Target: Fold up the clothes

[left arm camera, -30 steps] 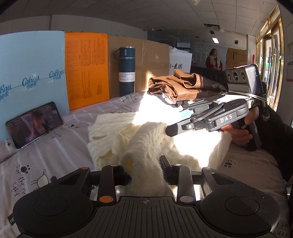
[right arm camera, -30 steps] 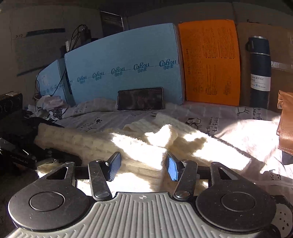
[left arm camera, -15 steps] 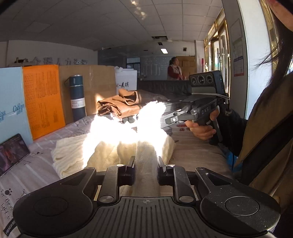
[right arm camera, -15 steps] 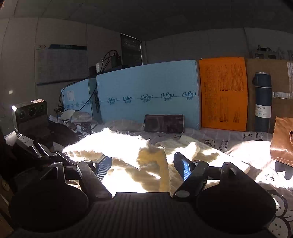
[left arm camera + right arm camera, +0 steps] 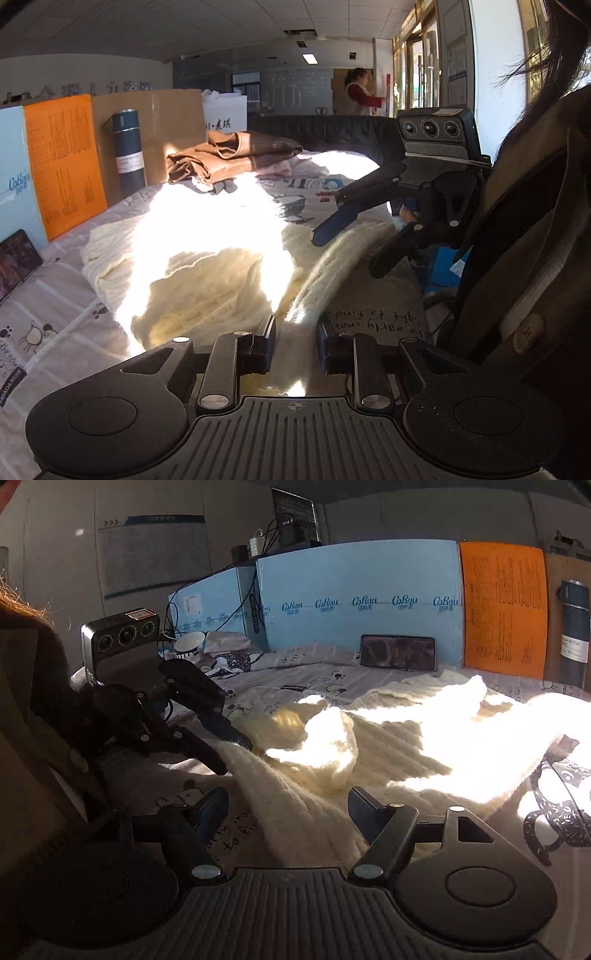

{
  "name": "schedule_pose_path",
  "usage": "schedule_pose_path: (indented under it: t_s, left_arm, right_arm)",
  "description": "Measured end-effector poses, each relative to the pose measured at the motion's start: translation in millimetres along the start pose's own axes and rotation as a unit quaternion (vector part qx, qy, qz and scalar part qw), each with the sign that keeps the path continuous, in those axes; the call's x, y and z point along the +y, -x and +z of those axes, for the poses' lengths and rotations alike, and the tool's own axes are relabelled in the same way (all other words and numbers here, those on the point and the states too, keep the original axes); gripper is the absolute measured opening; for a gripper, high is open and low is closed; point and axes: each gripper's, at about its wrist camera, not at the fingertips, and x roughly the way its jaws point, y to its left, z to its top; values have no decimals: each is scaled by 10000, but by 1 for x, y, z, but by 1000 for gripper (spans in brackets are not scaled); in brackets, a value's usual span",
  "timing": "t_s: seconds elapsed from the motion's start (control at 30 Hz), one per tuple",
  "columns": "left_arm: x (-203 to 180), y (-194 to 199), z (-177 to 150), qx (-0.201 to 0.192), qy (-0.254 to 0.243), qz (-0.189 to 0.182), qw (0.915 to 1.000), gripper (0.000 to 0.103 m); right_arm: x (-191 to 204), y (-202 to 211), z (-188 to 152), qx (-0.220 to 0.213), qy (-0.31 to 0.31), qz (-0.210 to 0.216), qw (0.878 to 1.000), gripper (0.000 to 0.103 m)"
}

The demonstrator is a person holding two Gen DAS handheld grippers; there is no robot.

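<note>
A cream knitted sweater (image 5: 207, 266) lies crumpled on the printed bedsheet (image 5: 55, 317), partly in bright sun. My left gripper (image 5: 295, 343) is shut on a stretched strip of the sweater (image 5: 332, 266) at the near edge. In the right wrist view the sweater (image 5: 388, 746) spreads ahead, and its strip runs between the fingers of my right gripper (image 5: 288, 808), which is open. The left gripper (image 5: 236, 749) shows there at the left, clamped on the strip. The right gripper (image 5: 343, 243) shows open in the left wrist view.
A brown leather jacket (image 5: 229, 155) lies folded at the back of the bed. A dark bottle (image 5: 127, 151), an orange board (image 5: 66, 162), a blue board (image 5: 362, 602) and a phone (image 5: 397, 652) stand along the far side. The person's coat (image 5: 535, 280) is close on the right.
My left gripper has pulled back toward the near edge and lowered, drawing the sweater strip out long. The right gripper has dropped down over the strip, still open.
</note>
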Motion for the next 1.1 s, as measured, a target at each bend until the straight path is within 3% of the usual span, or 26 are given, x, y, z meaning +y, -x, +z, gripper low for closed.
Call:
schedule_pose_path:
  t_s: [0.07, 0.23, 0.33, 0.4, 0.5, 0.53, 0.6, 0.7, 0.77, 0.8, 0.83, 0.93, 0.97, 1.1]
  left_arm:
    - [-3, 6, 1, -79, 5, -94, 9999, 40]
    - [1, 23, 15, -825, 188, 116, 9963, 92]
    - [6, 12, 25, -669, 3, 848, 9941, 100]
    - [8, -5, 29, -294, -323, 1204, 9918, 100]
    - [9, -38, 34, 326, -968, 1702, 9801, 100]
    - [9, -49, 36, 514, -1156, 1779, 9759, 100]
    - [10, -65, 38, 738, -1280, 1545, 9769, 100]
    - [18, -78, 37, 840, -980, 1448, 9810, 99]
    - [23, -77, 35, 771, -687, 1548, 9825, 85]
    - [24, -76, 34, 735, -603, 1613, 9823, 60]
    - [24, -73, 33, 678, -479, 1718, 9816, 28]
    - [23, -58, 28, 349, -159, 2141, 9761, 15]
    - [23, -49, 27, 204, -48, 2343, 9719, 15]
    - [24, -9, 20, -241, 454, 3201, 9460, 15]
  right_arm:
    - [2, -1, -8, 84, -279, 120, 9995, 74]
    - [8, 8, -10, 7, -428, 185, 9989, 74]
    - [9, 21, -1, -265, -156, -77, 9995, 76]
    - [-1, 27, 6, -490, -189, -371, 9979, 83]
    - [-22, 31, 16, -759, -414, -869, 9925, 87]
    - [-30, 28, 20, -789, -588, -1017, 9899, 88]
    - [-47, 24, 26, -849, -934, -1312, 9833, 90]
    - [-70, 16, 32, -934, -1442, -1648, 9712, 91]
    - [-82, 10, 35, -982, -1754, -1773, 9634, 91]
    - [-86, 7, 36, -997, -1841, -1817, 9608, 91]
    - [-87, 4, 38, -1035, -1894, -1875, 9583, 91]
    - [-91, -6, 46, -1150, -2057, -2047, 9500, 91]
    - [-93, -9, 50, -1195, -2132, -2097, 9467, 92]
    - [-105, -22, 71, -1186, -2352, -2032, 9430, 92]
